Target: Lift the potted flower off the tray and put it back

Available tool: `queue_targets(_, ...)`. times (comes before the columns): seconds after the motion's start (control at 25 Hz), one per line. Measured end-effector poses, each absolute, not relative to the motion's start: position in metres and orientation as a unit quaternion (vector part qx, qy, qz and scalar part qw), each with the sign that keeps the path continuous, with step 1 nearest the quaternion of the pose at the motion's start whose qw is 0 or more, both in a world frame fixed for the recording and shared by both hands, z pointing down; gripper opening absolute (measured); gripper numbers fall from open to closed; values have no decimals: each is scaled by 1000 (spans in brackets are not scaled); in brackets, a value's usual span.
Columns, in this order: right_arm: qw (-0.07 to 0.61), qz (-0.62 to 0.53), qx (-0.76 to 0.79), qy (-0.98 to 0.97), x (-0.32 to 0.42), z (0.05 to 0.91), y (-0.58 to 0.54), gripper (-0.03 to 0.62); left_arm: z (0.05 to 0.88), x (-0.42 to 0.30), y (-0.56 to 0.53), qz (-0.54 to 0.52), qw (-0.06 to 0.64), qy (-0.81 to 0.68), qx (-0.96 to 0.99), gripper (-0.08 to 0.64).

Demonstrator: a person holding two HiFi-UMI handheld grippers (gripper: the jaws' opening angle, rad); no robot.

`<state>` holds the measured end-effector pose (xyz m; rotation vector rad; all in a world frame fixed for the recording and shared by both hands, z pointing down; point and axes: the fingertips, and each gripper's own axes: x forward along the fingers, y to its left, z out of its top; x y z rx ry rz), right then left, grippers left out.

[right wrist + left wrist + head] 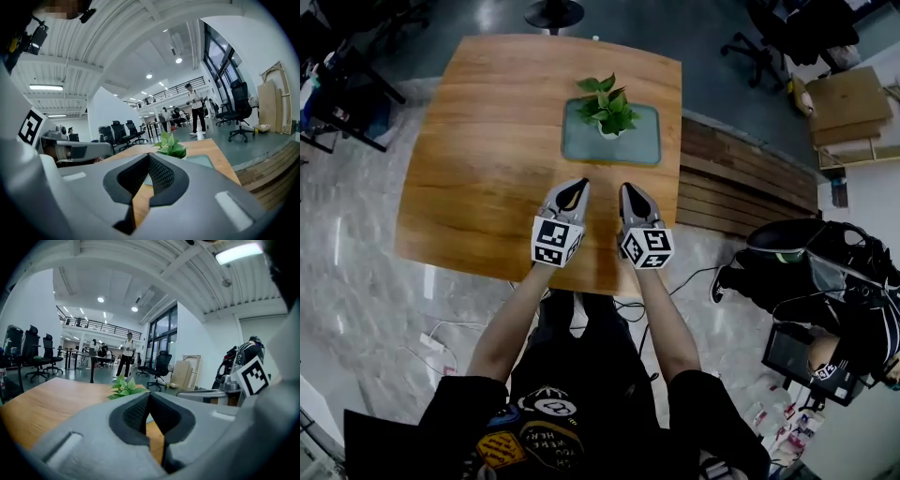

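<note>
A small potted flower point(607, 108) with green leaves in a white pot stands on a pale grey-green tray point(645, 150) toward the far side of a wooden table point(478, 159). Both grippers hover side by side over the near part of the table, pointing at the plant and well short of the tray. My left gripper point(577, 186) is shut with nothing between its jaws, and so is my right gripper point(628, 189). In the left gripper view the leaves point(124, 386) rise just beyond the closed tips point(149, 397). In the right gripper view the plant point(169, 145) and tray point(206, 161) lie ahead of the closed tips point(149, 158).
A slatted wooden platform point(741, 178) runs along the table's right edge. Cardboard sheets point(848, 103) and bags point(825, 253) lie on the floor at the right. Office chairs point(40, 359) and standing people point(126, 355) are far off in the hall.
</note>
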<state>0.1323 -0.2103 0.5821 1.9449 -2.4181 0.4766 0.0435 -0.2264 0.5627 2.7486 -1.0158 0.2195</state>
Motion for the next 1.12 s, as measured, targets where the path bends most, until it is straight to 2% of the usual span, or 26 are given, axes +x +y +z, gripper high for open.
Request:
queue_targets(0.08,13,162,621,-767,142,610,-234,29,590,59,-245,95,106,-345,928,3)
queue_targets(0.24,39,178,636,-750,162,667,-290,165,630,67,-289,117,115,-362,917,3)
queue_targets(0.36,47,191,647,-737,174,699,-334,215,648,73,-317,118,122,-374,912,3)
queue_targets(0.48,61,199,646,-734,179,724,-367,314,662,82,-333,117,129,-384,907,3)
queue_targets(0.56,83,196,640,-738,179,742,-385,401,665,86,-341,113,133,-388,905,3)
queue_targets(0.68,95,195,640,-737,184,757,-413,477,665,86,-352,114,126,-388,906,3)
queue_targets(0.88,106,198,635,-739,184,768,-446,500,664,76,-358,113,126,-392,904,3)
queue_targets(1.12,98,187,632,-746,184,766,-455,480,663,75,-357,118,124,-391,904,3)
